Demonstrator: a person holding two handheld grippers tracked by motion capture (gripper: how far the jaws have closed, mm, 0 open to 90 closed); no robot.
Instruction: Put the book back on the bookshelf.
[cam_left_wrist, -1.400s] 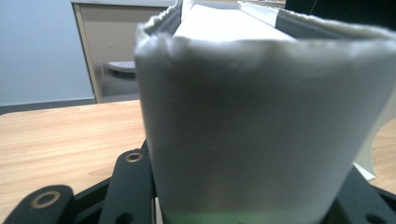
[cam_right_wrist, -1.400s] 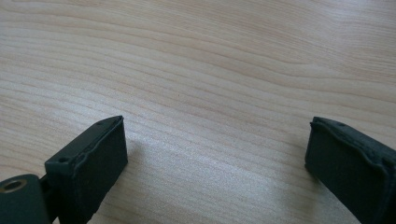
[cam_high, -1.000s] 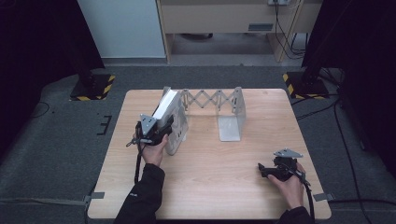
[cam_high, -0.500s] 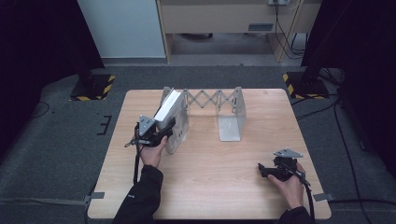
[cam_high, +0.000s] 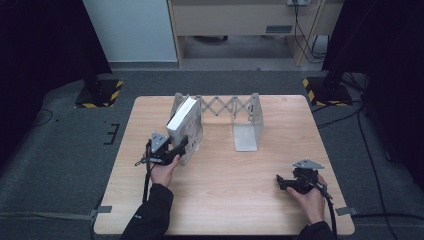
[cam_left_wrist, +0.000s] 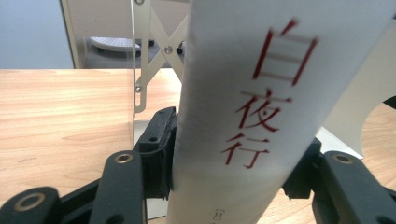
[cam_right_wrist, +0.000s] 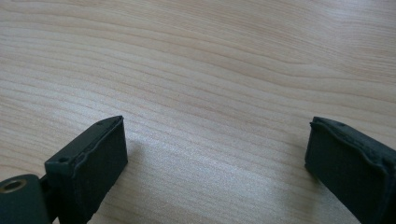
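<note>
L gripper (cam_high: 181, 145) clamps a white book w/ red characters (cam_left_wrist: 261, 102), tilted in the metal expanding rack (cam_high: 235, 107). R gripper (cam_right_wrist: 215, 154) gapes wide over bare wood table (cam_right_wrist: 196, 70).

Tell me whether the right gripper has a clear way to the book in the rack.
Probably yes: bare table lies between the open right gripper and the book, though the left gripper already clasps its spine.

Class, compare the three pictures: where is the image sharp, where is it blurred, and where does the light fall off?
High view: the table is evenly lit, the room's sides drop to black. Left gripper view: the book sits so close that its red characters blur. Right gripper view: the wood grain is crisp, and a soft shadow lies beside the left pad.
</note>
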